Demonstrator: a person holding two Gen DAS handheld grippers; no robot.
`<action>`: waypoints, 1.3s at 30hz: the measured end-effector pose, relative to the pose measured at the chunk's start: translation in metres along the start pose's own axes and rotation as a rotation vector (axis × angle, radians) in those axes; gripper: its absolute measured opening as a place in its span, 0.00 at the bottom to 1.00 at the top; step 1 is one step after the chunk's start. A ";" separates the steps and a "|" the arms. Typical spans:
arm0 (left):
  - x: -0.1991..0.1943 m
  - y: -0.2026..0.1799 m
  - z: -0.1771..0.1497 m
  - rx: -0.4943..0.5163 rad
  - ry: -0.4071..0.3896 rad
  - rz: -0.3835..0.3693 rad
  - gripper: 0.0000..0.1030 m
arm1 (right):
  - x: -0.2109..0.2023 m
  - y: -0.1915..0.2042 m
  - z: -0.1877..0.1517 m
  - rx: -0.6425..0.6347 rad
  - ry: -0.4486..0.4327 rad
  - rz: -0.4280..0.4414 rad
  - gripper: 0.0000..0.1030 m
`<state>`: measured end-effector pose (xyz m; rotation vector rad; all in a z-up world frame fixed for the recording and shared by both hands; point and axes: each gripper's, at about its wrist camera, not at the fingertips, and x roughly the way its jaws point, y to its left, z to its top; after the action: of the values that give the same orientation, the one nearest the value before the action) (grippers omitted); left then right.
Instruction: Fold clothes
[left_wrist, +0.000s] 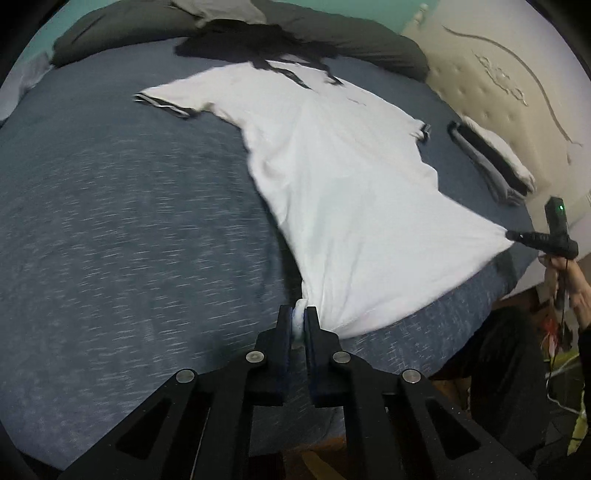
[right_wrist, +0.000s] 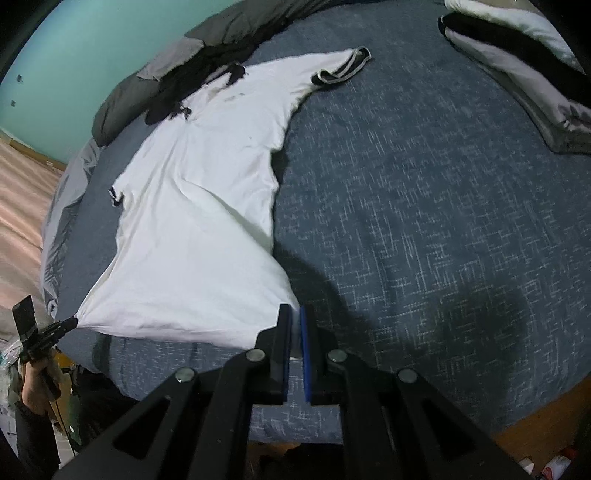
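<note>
A white T-shirt (left_wrist: 332, 192) of soft, faintly ribbed knit lies spread on a bed (left_wrist: 110, 221) covered in a blue-grey heathered sheet flecked with short pale dashes. The shirt's short sleeves end in dark cuffs edged with a pale stripe, one sleeve (left_wrist: 166, 101) flat out to the side. The collar end lies far from the cameras, partly under a black garment (left_wrist: 258, 40) that rests against a dark grey quilt (left_wrist: 351, 33) heaped along the far edge. The hem is drawn taut between two corners, and the cloth fans out from each pinch in radiating creases.

The left tool (left_wrist: 300, 321), matte black with blue-lined pads, is clamped on one bunched hem corner, white fabric squeezed into a wad between its fingers. The right tool (right_wrist: 294, 325) is closed on the other hem corner, with only a thin slip of cloth between its pads.

A stack of folded clothes (left_wrist: 491, 162), grey, black and white layers, sits near the cream quilted headboard (left_wrist: 498, 74).
</note>
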<state>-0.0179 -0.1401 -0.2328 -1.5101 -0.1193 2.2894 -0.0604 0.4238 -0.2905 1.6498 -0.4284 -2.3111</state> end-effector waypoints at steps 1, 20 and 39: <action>-0.006 0.005 0.000 -0.007 -0.004 0.003 0.07 | -0.002 0.001 0.000 -0.005 -0.003 0.004 0.05; 0.043 0.027 -0.052 -0.205 0.146 -0.100 0.07 | 0.014 -0.005 -0.042 -0.043 0.112 -0.005 0.04; 0.051 0.017 -0.041 -0.153 0.148 -0.069 0.27 | 0.015 -0.008 -0.030 -0.002 0.070 0.074 0.38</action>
<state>-0.0031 -0.1427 -0.2989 -1.7179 -0.3059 2.1482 -0.0374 0.4227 -0.3162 1.6792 -0.4641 -2.1926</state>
